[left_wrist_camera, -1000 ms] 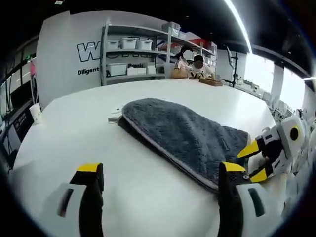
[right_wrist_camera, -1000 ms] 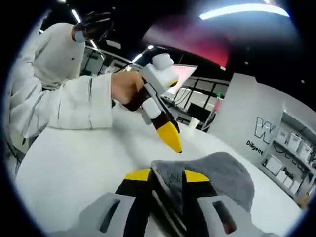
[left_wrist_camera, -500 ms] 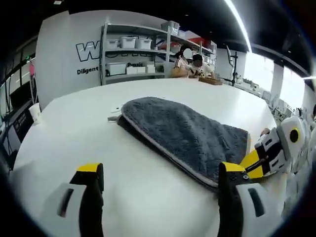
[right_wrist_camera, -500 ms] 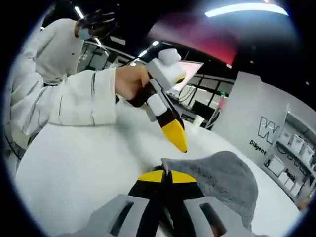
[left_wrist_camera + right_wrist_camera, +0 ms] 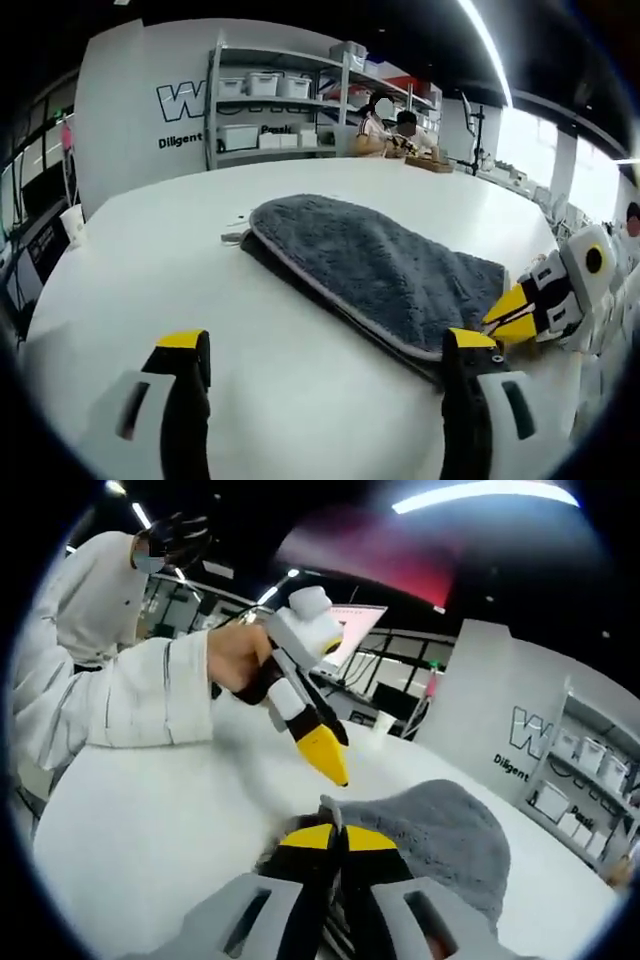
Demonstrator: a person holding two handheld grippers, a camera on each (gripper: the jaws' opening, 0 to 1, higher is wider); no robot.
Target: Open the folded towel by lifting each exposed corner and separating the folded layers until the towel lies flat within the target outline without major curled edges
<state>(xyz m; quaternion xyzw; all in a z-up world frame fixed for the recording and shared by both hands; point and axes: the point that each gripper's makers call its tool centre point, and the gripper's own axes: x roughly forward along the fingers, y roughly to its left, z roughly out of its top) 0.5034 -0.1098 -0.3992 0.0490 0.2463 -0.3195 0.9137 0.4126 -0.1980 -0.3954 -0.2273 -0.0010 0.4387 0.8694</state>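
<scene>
The towel [image 5: 375,270] is grey, thick-piled and still folded. It lies on the white table [image 5: 150,260], with its rounded end toward the table's middle and its squared end at the near right edge. A paler seam runs along its near long side, and darker layers show under that seam.

In the right gripper view, I see my right gripper [image 5: 335,838] with its two yellow-tipped jaws pressed together on the towel's near corner. The corner stands up as a thin flap between the tips, and the rest of the cloth spreads away behind it. In the left gripper view the same gripper sits at the towel's squared end, at the table's right edge, its yellow tips meeting on the fabric.

My left gripper [image 5: 325,355] hangs over the table's near edge with its jaws spread wide and nothing between them. The right jaw stands just in front of the towel's near seam; the left jaw is over bare table. In the right gripper view this gripper appears held in a hand [image 5: 235,660] with a white sleeve [image 5: 120,705], its yellow tip pointing down near the gripped corner but apart from it.

Beyond the far edge of the table stand a shelving unit [image 5: 275,105] with white bins and two seated people [image 5: 392,135].
</scene>
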